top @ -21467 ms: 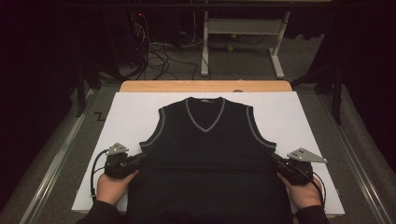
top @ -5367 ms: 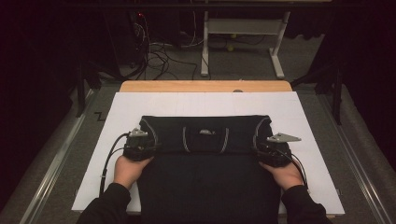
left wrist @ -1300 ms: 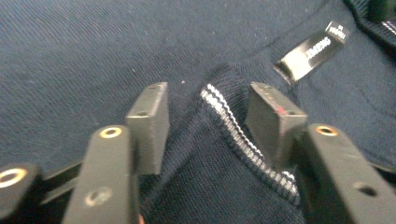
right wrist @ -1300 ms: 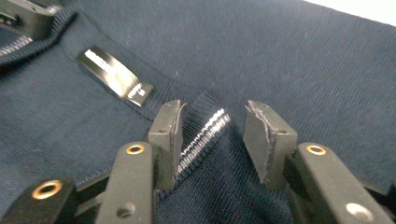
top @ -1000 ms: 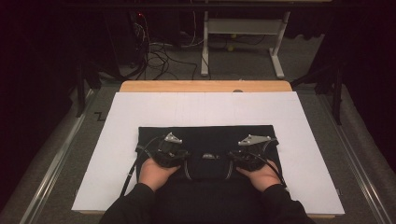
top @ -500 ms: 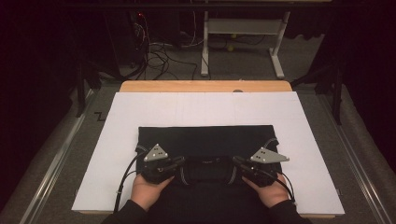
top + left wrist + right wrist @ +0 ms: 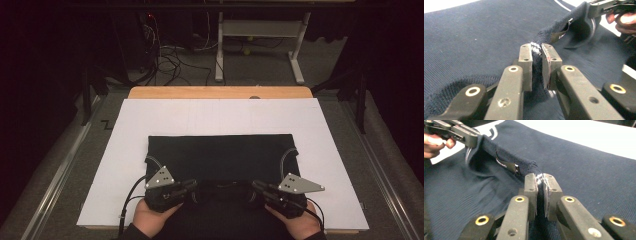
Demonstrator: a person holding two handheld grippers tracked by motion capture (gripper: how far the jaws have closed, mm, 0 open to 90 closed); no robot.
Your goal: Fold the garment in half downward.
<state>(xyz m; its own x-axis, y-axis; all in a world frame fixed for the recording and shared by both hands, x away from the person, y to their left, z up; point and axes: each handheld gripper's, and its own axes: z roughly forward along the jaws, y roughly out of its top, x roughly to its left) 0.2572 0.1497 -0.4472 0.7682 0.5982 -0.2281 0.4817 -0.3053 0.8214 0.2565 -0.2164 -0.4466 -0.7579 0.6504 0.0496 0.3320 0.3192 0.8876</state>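
Near edge of the table (image 7: 100,200): left tongs (image 7: 537,53) and right tongs (image 7: 539,182) each pinch the striped neckline of the navy sweater vest (image 7: 220,157), lifted slightly above the folded layers. The vest lies as a folded rectangle at the middle of the near half. Risk, as a judgement: the thin rib could slip from either grip, or unequal pulls could skew the fold and bunch the layers beneath. Beyond the vest, the white sheet (image 7: 220,115) lies bare to the far edge and both side edges, leaving ample room; the wooden strip (image 7: 220,92) marks the far limit.
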